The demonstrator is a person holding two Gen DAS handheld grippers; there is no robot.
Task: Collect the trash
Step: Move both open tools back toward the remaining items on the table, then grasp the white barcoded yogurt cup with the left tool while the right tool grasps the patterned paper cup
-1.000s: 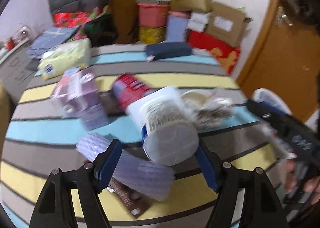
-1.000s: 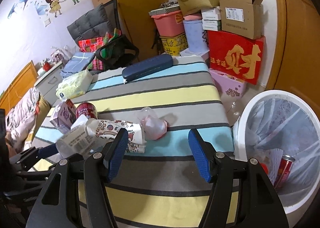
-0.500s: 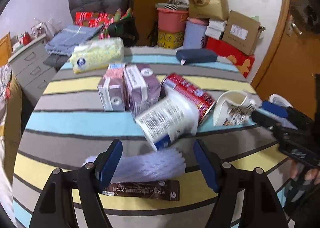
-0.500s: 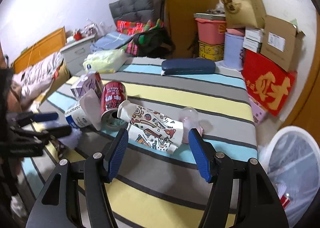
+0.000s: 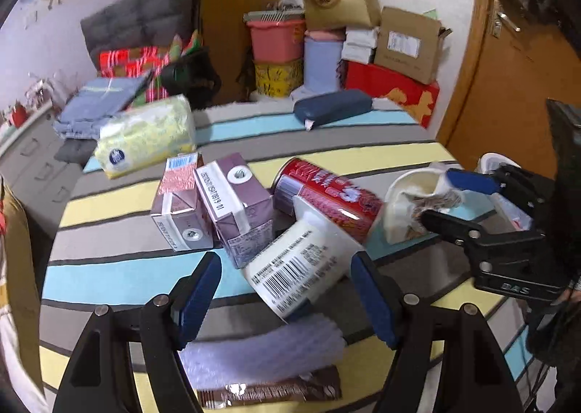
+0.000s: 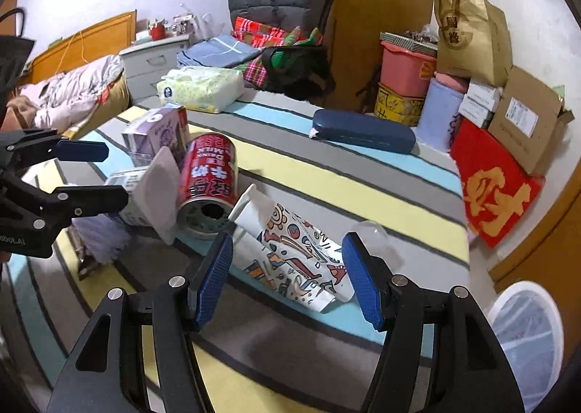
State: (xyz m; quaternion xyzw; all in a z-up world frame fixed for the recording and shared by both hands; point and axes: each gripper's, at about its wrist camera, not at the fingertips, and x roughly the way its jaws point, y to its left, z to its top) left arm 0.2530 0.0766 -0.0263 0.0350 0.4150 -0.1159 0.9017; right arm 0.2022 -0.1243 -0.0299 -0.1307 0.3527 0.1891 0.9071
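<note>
Left wrist view: the left tool (image 5: 287, 291) hangs tilted down over the striped worktop (image 5: 109, 278), its blue pads standing apart with nothing gripped. The white cup (image 5: 305, 264) lies on its side between and just beyond them, barcode up, touching neither pad. Only this view shows the brown wrapper (image 5: 270, 391) and the pale ridged foam sleeve (image 5: 261, 347) lying below the cup, and both purple cartons (image 5: 214, 213) side by side. The red can (image 5: 326, 195) rests against the cup's far end.

Right wrist view: the right tool (image 6: 288, 277), likewise angled down, stands open and empty over the patterned paper cup (image 6: 290, 253), which lies flattened on the worktop just beyond the pads. Only here appear the clear plastic lid (image 6: 374, 231) beside that cup, the can's open end, and the white bin (image 6: 526, 336) with its liner at lower right, beside the worktop's edge. A bed with crumpled covers (image 6: 72, 90) lies at far left.

Each view catches the other tool from the side, both with pads parted. In the left view the right tool's near finger seems to overlap the paper cup's rim; contact cannot be told.

Surroundings: a tissue pack (image 5: 145, 137) and a dark blue case (image 5: 332, 108) at the worktop's far side; stacked boxes (image 6: 523, 119) against the wall.
</note>
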